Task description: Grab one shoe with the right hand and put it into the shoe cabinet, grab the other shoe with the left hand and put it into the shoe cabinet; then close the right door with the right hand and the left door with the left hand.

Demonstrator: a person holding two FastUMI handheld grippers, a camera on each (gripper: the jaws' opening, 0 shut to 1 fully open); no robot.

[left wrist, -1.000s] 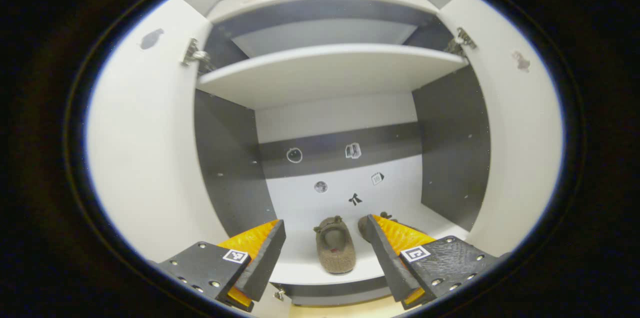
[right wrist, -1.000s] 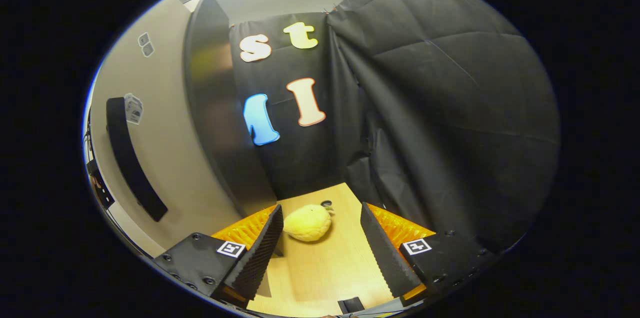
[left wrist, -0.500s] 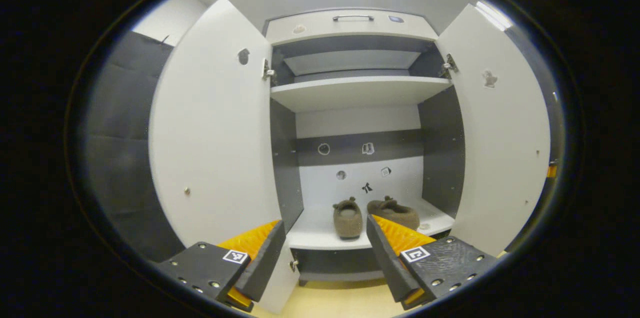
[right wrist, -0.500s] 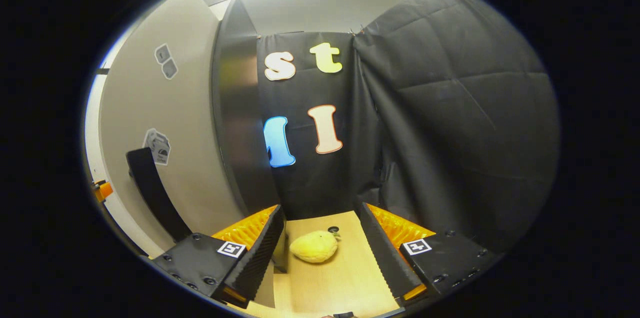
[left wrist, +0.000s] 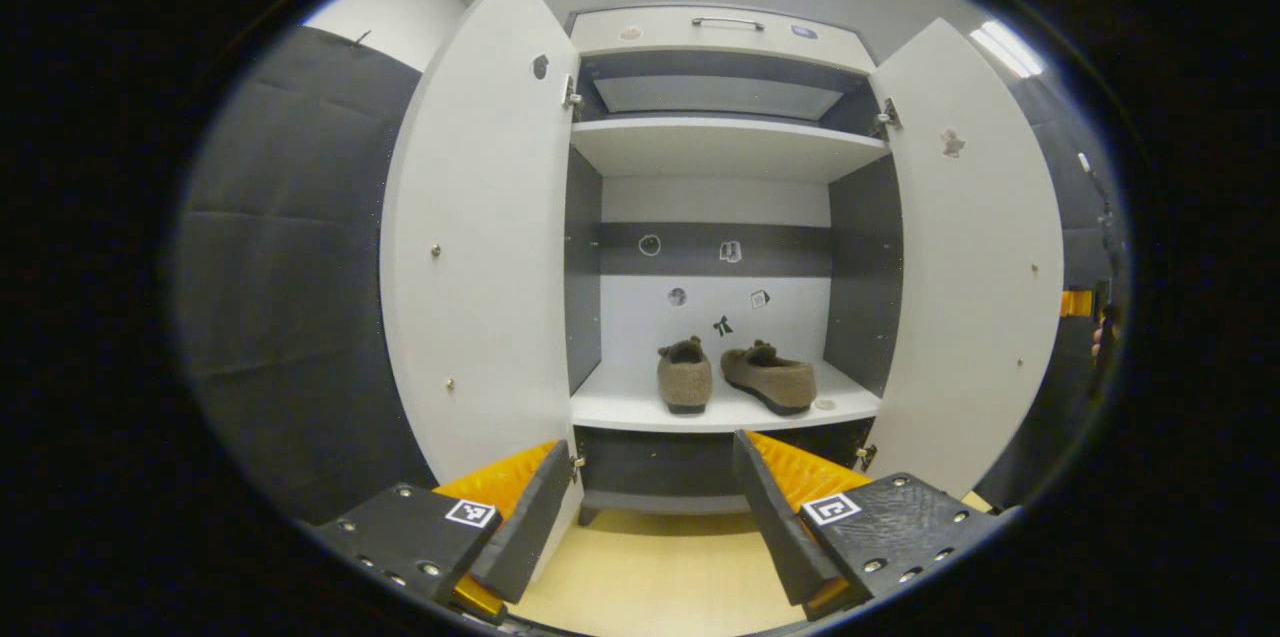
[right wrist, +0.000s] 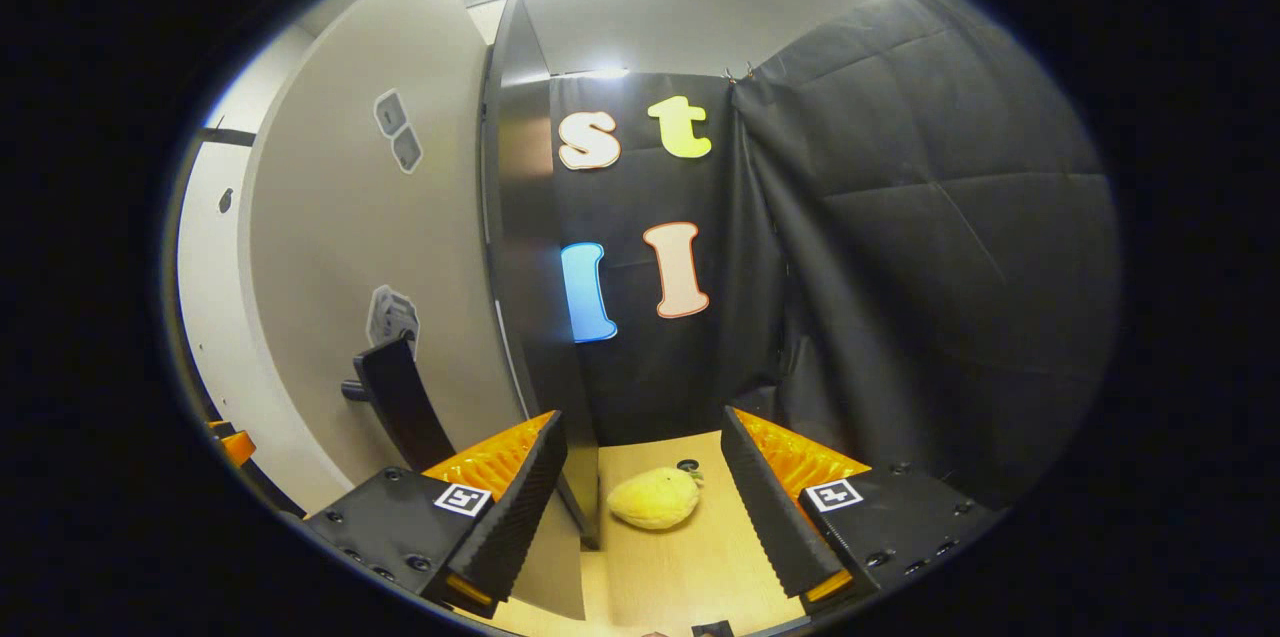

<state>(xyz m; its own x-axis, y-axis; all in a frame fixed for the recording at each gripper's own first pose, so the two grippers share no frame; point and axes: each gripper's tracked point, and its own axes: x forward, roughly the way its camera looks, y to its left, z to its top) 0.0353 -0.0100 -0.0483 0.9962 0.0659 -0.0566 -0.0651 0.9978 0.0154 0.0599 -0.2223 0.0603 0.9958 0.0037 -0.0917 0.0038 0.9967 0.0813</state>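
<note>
Two brown fuzzy slippers (left wrist: 735, 377) seen side by side on lower shelf of white two-door shoe cabinet (left wrist: 724, 149); both doors open.

Left claw (left wrist: 652, 507): fingers apart, nothing held. White left door (left wrist: 480, 247) at 10 o'clock from it.

Right claw (right wrist: 640, 507): fingers apart, nothing held. Right door (right wrist: 390, 247) with black bar handle (right wrist: 400, 412) at 10 o'clock, just beside left finger. Right door judged next, right claw nearer. Yellow plush toy (right wrist: 655, 499) on floor, unrelated.
</note>
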